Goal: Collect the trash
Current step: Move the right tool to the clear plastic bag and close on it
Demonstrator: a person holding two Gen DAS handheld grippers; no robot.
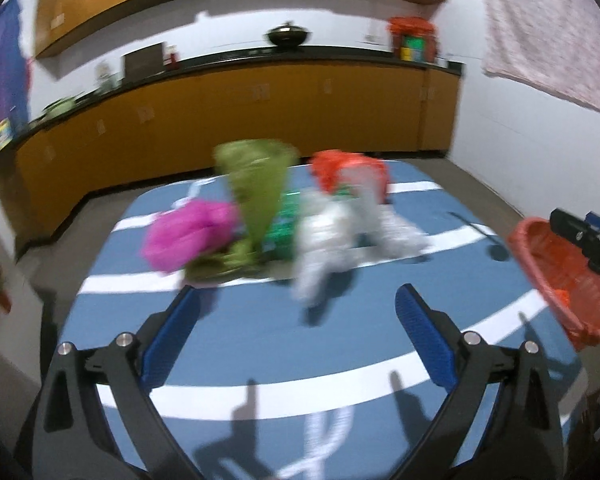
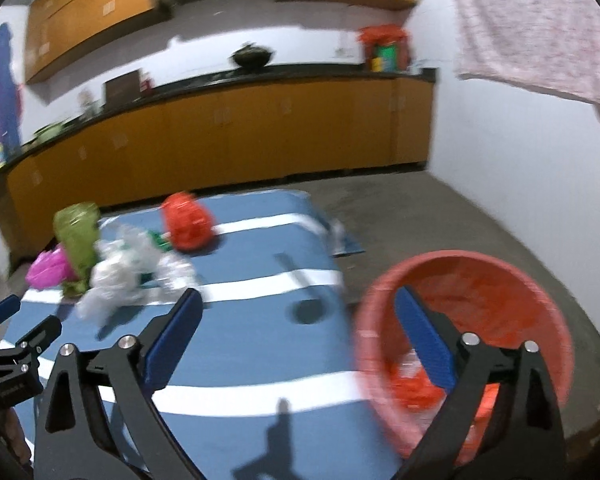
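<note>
1. At the far left of the trash pile, a crumpled magenta bag (image 1: 190, 236) lies on the blue desk (image 1: 260, 332), which carries white stripes.
2. Just right of it, and touching it, a green bag (image 1: 256, 192) stands up in a cone, wider at the top; its lower end spreads flat onto the cloth.
3. Behind the green bag a bit of green printed packaging (image 1: 286, 220) shows, mostly hidden and too blurred to read.
4. Next comes a heap of clear plastic wrap (image 1: 340, 240), sprawling toward the near edge of the pile.
5. Against the back of that heap sits an orange-red bag (image 1: 348, 170), the farthest piece to the right.
6. The left claw (image 1: 298, 320) hovers above the desk on the near side of the pile, its blue-padded fingers (image 1: 424, 332) spread wide with nothing between them.
7. Past the desk's right edge stands a red basket (image 1: 556, 280), with orange scraps (image 2: 416, 384) lying in its bottom.
8. The right claw (image 2: 300, 320) hangs over that edge, released and empty; its right finger overlaps the basket's rim in its own view, the left finger lies over the desk.
9. Both views are motion-blurred, so fine detail of the trash cannot be told.
</note>
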